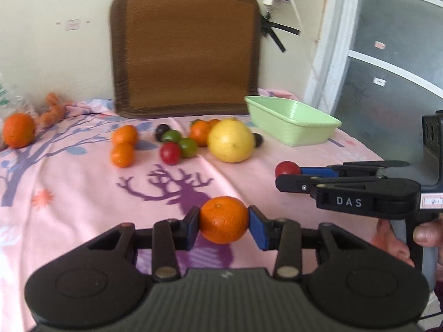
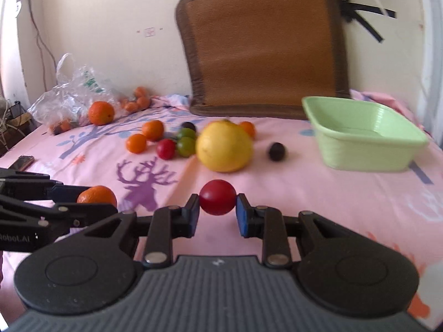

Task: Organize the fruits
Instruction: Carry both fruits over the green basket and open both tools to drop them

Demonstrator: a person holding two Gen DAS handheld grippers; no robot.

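Tangerine point(image 1: 223, 220) clamped between left jaws; red fruit point(image 2: 218, 197) between right.

**Soft daylight, blurry fisheye**

Even, fairly bright light; faint shadows under the pomelo point(image 2: 224, 146) and fruits. Both views soft, motion blur on the mat point(image 2: 263, 44) edges. Strong barrel distortion, dark vignette in corners. No glare.

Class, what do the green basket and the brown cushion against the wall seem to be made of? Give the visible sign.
Green basket: probably moulded plastic, matt, with fine ribbed walls and one even colour. Brown cushion: looks like woven matting with a darker fabric border; blur leaves the weave uncertain.
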